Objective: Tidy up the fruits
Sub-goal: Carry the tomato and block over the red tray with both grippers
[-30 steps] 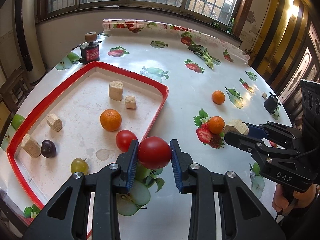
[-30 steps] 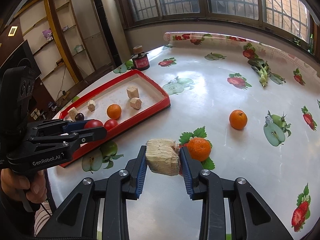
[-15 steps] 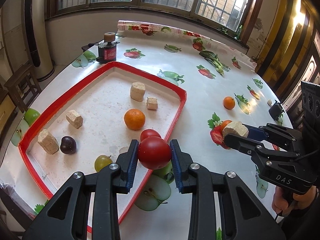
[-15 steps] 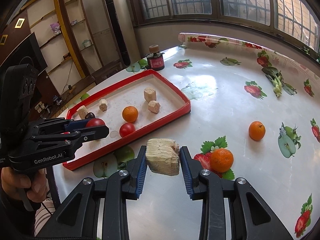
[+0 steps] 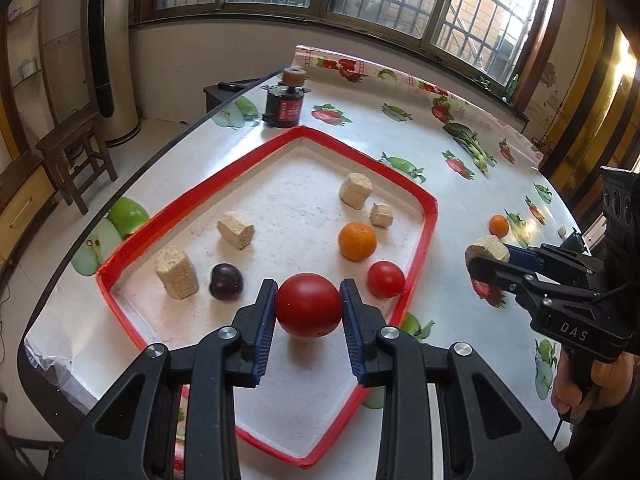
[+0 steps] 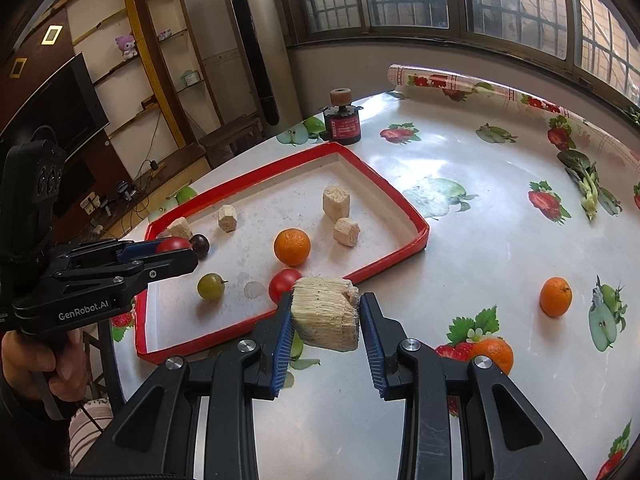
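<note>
The left claw is clamped on a red tomato, both blue pads pressed against its sides, and holds it in the air above the near part of the red-rimmed tray. The right claw grips a pale, fibrous beige block the same way — its pads tight on the block's flanks — and hovers over the desk just outside the tray's near rim.

Inside the tray, just beyond the held tomato, lie a dark plum and a second, smaller tomato, apart from each other. Farther in sits an orange. Four more beige blocks rest on the tray floor: one beside the plum, one near the left rim, and two toward the far corner. A green grape shows in the right wrist view, on the tray floor below the left claw.

Out on the fruit-printed covering of the desk, one orange sits well apart from the tray, and another lies close to the right claw's arm. A dark canister with a red label stands just past the tray's far corner. A person's hand grips the left handle at the picture's edge.
</note>
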The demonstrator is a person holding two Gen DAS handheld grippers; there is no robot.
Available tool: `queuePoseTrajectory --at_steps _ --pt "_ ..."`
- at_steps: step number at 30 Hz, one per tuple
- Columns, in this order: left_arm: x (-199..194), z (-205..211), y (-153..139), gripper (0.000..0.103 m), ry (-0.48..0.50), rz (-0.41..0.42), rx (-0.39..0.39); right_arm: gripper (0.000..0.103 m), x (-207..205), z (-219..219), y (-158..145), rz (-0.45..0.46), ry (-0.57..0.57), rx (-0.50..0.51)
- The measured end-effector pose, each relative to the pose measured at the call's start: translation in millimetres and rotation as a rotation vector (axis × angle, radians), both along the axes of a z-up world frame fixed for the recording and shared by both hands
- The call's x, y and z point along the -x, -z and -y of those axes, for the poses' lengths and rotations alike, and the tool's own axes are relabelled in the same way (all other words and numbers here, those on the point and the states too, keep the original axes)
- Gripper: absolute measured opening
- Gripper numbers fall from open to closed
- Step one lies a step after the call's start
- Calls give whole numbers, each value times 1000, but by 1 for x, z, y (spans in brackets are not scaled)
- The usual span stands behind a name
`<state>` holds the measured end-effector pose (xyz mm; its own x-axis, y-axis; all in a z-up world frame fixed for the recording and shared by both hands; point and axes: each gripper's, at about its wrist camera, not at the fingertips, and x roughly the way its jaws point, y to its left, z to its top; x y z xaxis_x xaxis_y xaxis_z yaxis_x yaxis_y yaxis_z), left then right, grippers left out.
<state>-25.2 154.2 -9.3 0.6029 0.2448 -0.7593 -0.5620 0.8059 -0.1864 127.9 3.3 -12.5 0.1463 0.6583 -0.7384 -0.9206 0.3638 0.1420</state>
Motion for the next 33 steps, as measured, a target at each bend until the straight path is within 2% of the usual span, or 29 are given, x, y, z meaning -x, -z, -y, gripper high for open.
queuePoseTrajectory --at_steps 12,33 --pt "34 -33 14 29 -97 -13 31 33 -16 -32 13 -18 0 20" --pt "11 -28 35 29 -60 -29 80 33 -59 -77 37 -26 64 67"
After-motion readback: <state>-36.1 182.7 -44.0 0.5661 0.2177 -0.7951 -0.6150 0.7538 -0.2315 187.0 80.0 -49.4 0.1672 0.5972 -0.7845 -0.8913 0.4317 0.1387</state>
